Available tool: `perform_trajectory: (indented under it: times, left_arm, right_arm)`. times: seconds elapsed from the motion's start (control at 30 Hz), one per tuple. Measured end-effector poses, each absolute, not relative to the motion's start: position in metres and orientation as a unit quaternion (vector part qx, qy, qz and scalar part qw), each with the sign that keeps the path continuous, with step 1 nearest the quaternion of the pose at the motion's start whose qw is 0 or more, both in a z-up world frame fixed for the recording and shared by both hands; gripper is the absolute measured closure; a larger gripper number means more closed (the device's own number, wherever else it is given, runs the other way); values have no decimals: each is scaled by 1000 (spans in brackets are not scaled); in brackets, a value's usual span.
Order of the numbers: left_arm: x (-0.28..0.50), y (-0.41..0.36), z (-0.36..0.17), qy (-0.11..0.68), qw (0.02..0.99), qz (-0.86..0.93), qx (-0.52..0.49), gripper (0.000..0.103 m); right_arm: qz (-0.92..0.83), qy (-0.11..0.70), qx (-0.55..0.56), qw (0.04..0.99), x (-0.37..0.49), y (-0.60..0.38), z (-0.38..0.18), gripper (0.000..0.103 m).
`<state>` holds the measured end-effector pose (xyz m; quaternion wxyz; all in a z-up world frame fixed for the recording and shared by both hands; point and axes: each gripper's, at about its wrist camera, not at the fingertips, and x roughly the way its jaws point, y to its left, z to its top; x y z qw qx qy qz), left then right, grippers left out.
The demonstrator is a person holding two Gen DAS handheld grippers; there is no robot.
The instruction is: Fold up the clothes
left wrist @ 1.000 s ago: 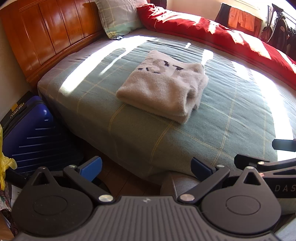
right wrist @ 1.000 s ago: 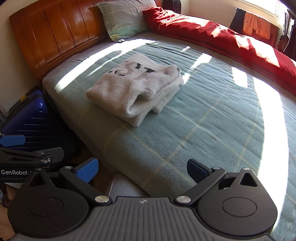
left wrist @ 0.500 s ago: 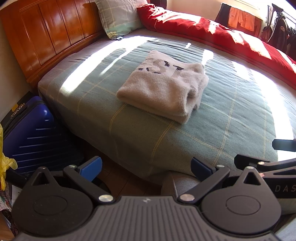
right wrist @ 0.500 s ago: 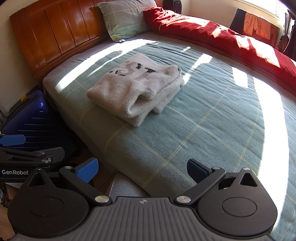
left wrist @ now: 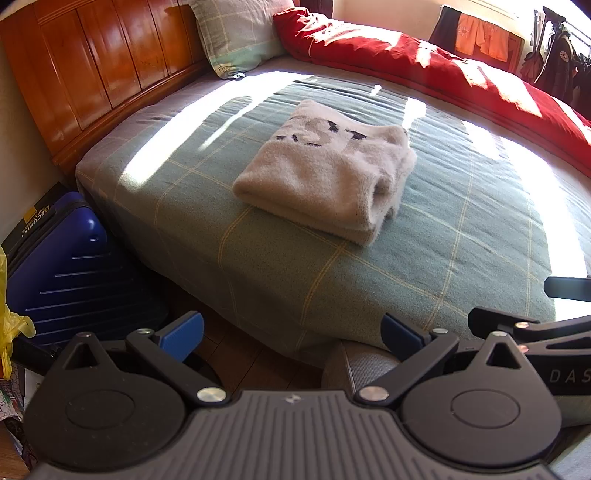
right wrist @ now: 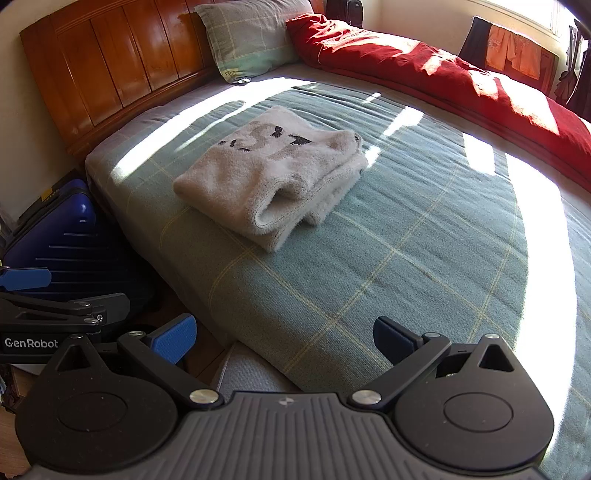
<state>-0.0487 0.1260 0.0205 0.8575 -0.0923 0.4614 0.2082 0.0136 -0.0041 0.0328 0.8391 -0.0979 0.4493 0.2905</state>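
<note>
Surroundings: a blue hard-shell suitcase [left wrist: 55,266] stood at the left of the frame beside the bed [left wrist: 461,236]; a red duvet [left wrist: 424,74] ran along the upper right; a checked pillow [left wrist: 236,33] leaned on the wooden headboard [left wrist: 92,66] at upper left.
Sweater: a fuzzy grey sweater [left wrist: 325,181] with dark lettering lay folded in a thick rectangle at the frame's centre, nothing touching it.
Open room: bare green checked sheet lay all round the sweater, widest toward the right.
Left gripper [left wrist: 291,332]: spread wide, holding nothing, low at the bed's near edge, well apart from the sweater.
Right gripper [right wrist: 284,334]: likewise wide apart and empty.
</note>
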Motion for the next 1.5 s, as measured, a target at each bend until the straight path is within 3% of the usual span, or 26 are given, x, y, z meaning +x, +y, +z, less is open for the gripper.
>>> perform_trajectory:
  times: [1.5]
  left_arm:
    - [-50,127,19,464,856,210,-86,1]
  right_arm:
    - [291,449,-106,838,12,-2,31,0]
